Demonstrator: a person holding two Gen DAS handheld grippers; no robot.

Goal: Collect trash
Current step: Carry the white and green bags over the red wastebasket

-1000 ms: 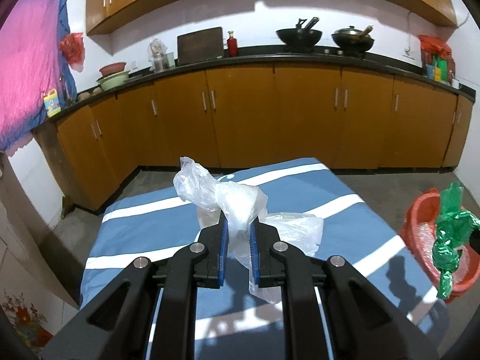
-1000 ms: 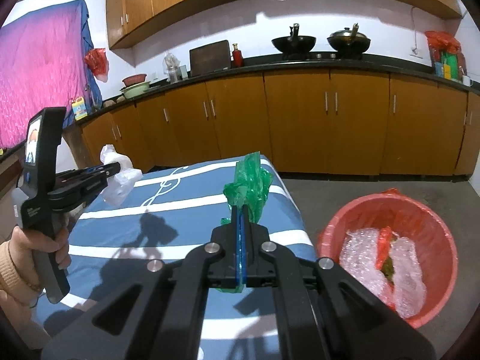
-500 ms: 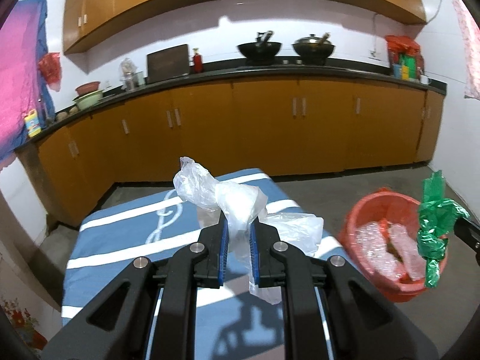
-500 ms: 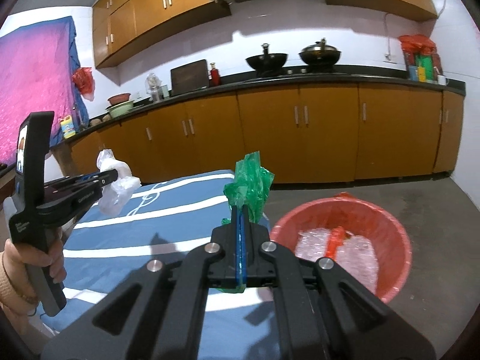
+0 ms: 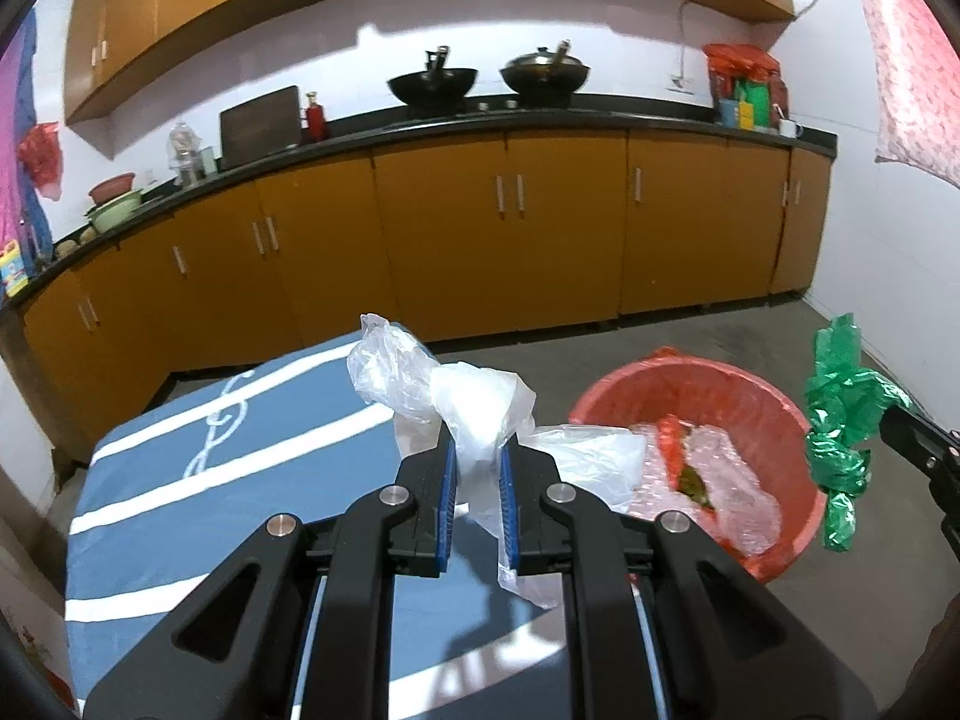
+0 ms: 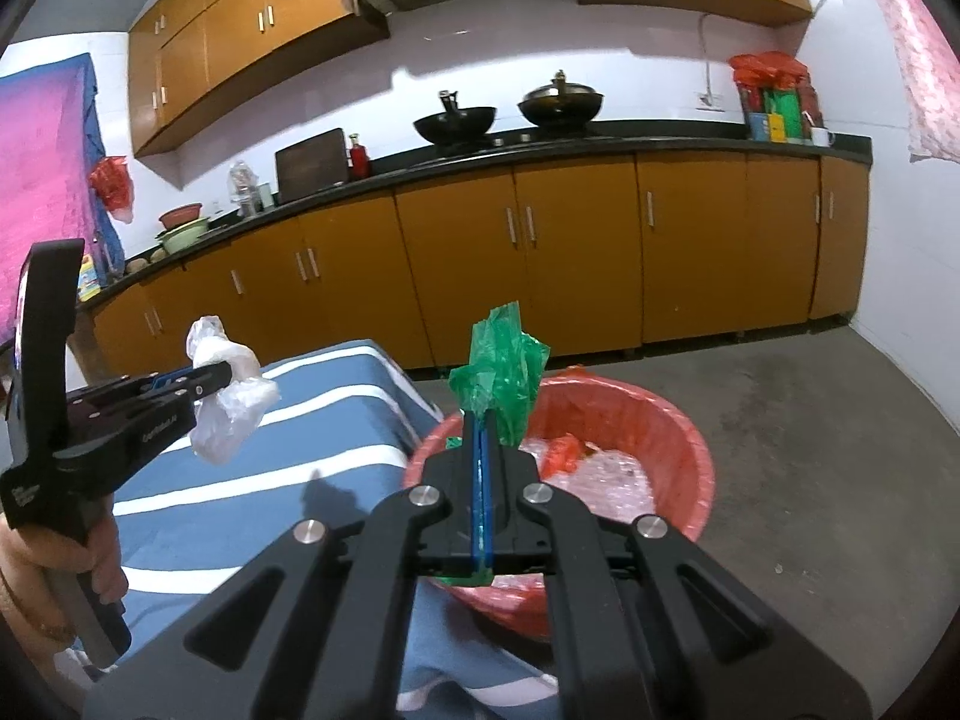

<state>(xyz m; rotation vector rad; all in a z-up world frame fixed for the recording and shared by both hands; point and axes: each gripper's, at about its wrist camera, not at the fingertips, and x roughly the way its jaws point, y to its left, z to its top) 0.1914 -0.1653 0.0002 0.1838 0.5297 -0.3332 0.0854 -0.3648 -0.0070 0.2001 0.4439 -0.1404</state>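
Left wrist view only: left hand-held gripper (image 5: pixel 477 468) seen from behind, its blue pads (image 5: pixel 445 501) set a little apart; the far side of the red bin (image 5: pixel 786 414) and its contents show: bubble wrap, a red scrap, something dark green
Right wrist view only: the person's hand (image 6: pixel 90 564) on the grip of the left hand-held gripper (image 6: pixel 219 378); the whole side of that tool; range hood over the two woks
Both views: striped blue desk (image 5: pixel 198 480) (image 6: pixel 324 420), orange cabinets (image 5: pixel 444 252) along the back wall
Clear plastic bag (image 5: pixel 474 402): bunched between the left pads, one lobe up and left over the desk, another trailing right toward the bin rim; in the right wrist view (image 6: pixel 231 402) it hangs from the fingertips above the desk's near stripes
Green plastic bag (image 6: pixel 501 375): sticks up out of the right hand-held gripper (image 6: pixel 482 438), in front of the bin (image 6: pixel 678 438); in the left wrist view (image 5: pixel 840 420) it hangs at the bin's right edge
Left hand-held gripper state: narrowly parted, pinching the clear plastic bag
Right hand-held gripper state: pads pressed together on the green plastic bag, a green scrap showing below them
Bin: on the floor just beside the desk's right end
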